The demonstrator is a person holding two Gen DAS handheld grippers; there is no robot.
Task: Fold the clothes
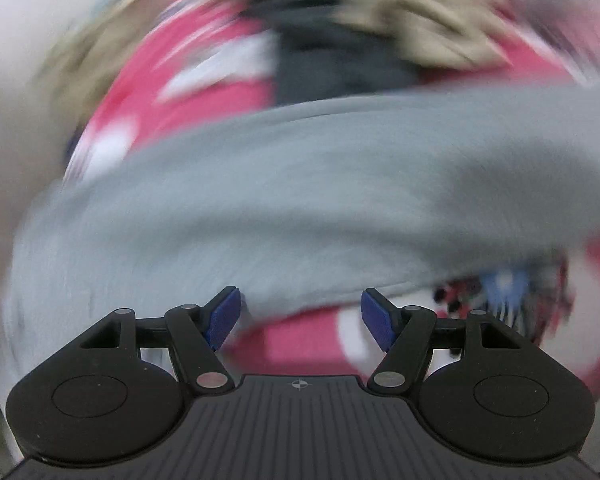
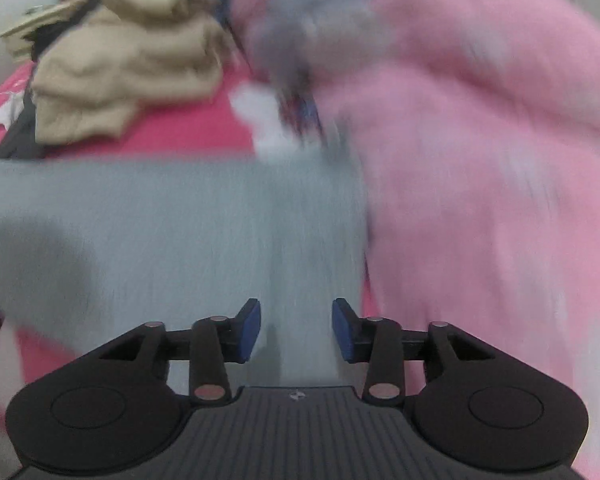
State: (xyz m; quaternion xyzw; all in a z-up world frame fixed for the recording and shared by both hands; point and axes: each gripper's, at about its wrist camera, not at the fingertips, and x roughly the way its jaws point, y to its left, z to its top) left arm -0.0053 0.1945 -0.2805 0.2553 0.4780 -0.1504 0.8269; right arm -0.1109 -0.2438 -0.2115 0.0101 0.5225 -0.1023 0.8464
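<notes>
grey knit fabric is being viewed in both wrist views: the grey garment (image 1: 300,200) is lying spread on a pink patterned bed cover (image 1: 204,92), just ahead of and partly under both grippers. both pictures are heavily blurred, so fine edges are not being resolved.

in the left wrist view the garment's long axis is running across the picture, left to right, and its near hem is lying just beyond the tips of the left gripper (image 1: 300,312). its jaws are standing well apart; nothing is being pinched, and bare cover is showing between the blue pads (image 1: 224,316).

in the right wrist view the garment is filling the lower left and centre, and its right edge is ending against a pink fleece garment (image 2: 480,200). the right gripper (image 2: 296,328) is hovering over the grey cloth near that edge. its jaws are parted more narrowly, with grey cloth seen behind the gap; contact cannot be told through the blur, and no grip is being shown.

a folded beige garment (image 2: 128,72) is lying well apart, further back.

judgement: the right gripper is the nearer to a graspable edge.
</notes>
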